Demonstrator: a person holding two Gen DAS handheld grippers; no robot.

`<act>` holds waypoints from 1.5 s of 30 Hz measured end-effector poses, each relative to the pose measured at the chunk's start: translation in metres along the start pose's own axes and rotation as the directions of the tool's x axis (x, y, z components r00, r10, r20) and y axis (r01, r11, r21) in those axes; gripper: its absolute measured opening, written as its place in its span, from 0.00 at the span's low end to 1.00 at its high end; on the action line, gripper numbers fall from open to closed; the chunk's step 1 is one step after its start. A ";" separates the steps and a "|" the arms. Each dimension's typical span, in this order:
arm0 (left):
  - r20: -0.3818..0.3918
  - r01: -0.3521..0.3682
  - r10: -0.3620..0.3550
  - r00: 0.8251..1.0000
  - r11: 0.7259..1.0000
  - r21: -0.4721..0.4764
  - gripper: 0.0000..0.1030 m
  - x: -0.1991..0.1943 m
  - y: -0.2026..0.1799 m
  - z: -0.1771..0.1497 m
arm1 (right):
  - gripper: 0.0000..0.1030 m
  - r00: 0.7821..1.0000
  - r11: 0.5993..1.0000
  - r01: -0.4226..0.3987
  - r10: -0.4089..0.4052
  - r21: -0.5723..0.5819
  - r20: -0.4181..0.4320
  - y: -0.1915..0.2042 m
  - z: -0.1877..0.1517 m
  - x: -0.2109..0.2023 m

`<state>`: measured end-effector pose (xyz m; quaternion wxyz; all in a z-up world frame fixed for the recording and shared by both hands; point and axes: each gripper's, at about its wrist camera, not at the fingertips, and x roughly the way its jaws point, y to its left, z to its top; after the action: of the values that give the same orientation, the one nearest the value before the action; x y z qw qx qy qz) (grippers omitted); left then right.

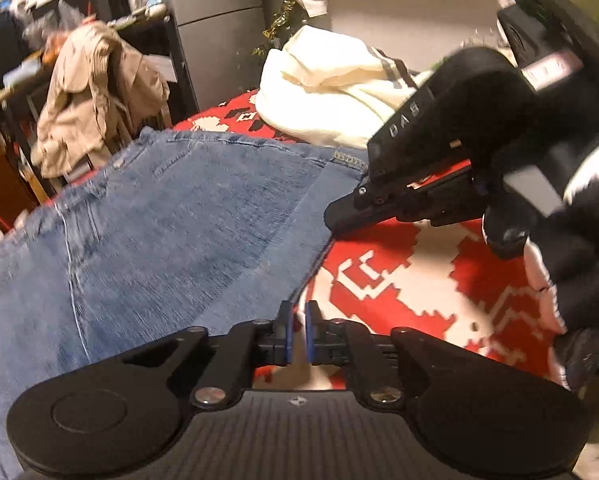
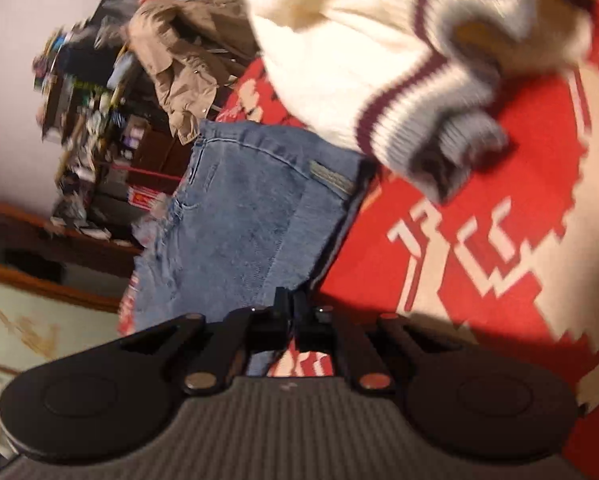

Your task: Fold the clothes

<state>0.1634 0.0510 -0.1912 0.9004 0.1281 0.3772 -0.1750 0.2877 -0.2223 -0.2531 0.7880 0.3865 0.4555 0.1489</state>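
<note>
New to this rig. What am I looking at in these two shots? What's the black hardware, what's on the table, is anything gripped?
There is no robot arm: a person holds one two-finger gripper in each hand. Each picture comes from a fisheye camera on a gripper, looking along its jaws.

In the left wrist view, the left gripper has its jaws nearly closed at the edge of the jeans. The right gripper, held in a gloved hand, reaches the same edge further along.

In the right wrist view, the right gripper has its jaws closed at that edge.

The jeans lie on a red patterned cloth, with a cream sweater behind.
</note>
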 end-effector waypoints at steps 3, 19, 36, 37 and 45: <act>0.004 0.039 -0.039 0.999 0.996 -0.082 0.08 -0.010 0.011 -0.004 | 0.10 0.999 0.997 0.035 -0.034 -0.070 0.014 0.005 -0.004 -0.014; 0.009 0.073 -0.088 0.996 0.764 -0.641 0.06 -0.001 0.097 -0.022 | 0.02 0.986 0.755 0.162 -0.147 -0.635 0.077 0.077 -0.028 -0.010; 0.164 0.021 0.071 0.984 0.867 -0.499 0.58 -0.105 0.065 -0.038 | 0.71 0.982 0.651 0.183 -0.083 -0.737 0.171 0.105 -0.093 -0.098; 0.173 -0.005 0.103 0.980 0.870 -0.494 0.65 -0.116 0.063 -0.041 | 0.83 0.981 0.644 0.187 -0.078 -0.742 0.180 0.110 -0.098 -0.105; 0.182 -0.163 0.270 0.946 0.877 -0.453 0.98 -0.184 0.061 -0.051 | 0.99 0.967 0.582 0.226 -0.041 -0.781 0.250 0.147 -0.140 -0.159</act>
<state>0.0361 0.1652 -0.0870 0.9589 -0.0549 0.2785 0.0012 0.1019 -0.1527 -0.0879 0.9285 -0.0331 0.2835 0.2377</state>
